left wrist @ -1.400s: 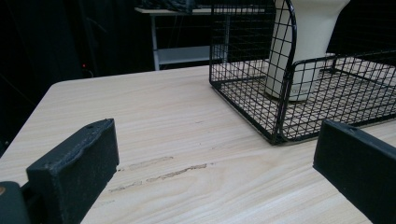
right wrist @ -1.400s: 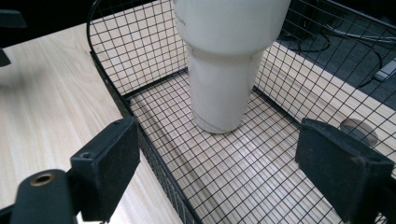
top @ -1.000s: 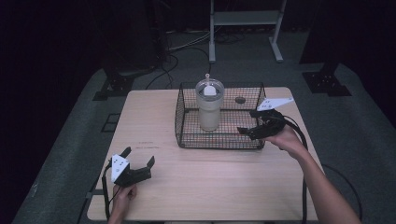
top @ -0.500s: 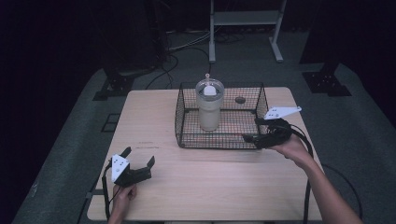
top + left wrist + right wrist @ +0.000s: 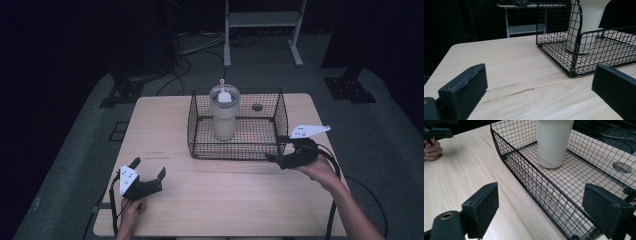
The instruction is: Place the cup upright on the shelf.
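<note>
On the wooden table, a black wire basket stands toward the far edge, and a tall cream tumbler with a clear domed lid stands upright inside it, nearer the basket's left wall than its right. Your right gripper sits at the basket's near right corner, its jaws spread wide and holding nothing. Seen along that tool in the right gripper view, the right gripper straddles the basket's near wall: one jaw lies outside over bare wood, the other over the mesh floor inside, and whether either touches the wire cannot be told. The tumbler rises beyond, well apart from both jaws.

Your left gripper rests well away from the basket, near the table's front left corner, jaws likewise wide open and empty. Its own view shows the left gripper low over the table, pointing toward the basket's near left corner, with the tumbler behind the wire. A small round hole in the tabletop shows through the basket's floor, right of the tumbler.
</note>
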Demonstrator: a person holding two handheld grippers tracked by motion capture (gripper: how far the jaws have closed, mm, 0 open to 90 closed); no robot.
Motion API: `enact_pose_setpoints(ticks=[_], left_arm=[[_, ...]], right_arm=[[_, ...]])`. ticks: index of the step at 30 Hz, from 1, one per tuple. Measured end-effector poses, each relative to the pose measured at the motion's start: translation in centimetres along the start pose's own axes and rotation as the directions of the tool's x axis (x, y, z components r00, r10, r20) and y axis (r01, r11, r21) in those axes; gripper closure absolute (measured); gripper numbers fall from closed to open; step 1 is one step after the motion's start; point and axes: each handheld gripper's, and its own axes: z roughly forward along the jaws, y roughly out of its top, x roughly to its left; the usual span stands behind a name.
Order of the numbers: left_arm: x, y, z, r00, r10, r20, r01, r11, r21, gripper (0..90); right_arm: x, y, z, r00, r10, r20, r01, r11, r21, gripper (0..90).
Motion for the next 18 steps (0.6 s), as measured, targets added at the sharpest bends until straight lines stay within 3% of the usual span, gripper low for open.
enact_pose_setpoints(ticks=[18], left_arm=[[0.0,0.0,0.0,1.0000,0.004,0.000,-0.004,1.0000,0.003,0.0]], right_arm=[[0.8,-2.7,-1.2,0.9998,0.019,0.007,-0.019,0.999,-0.028,13.5]])
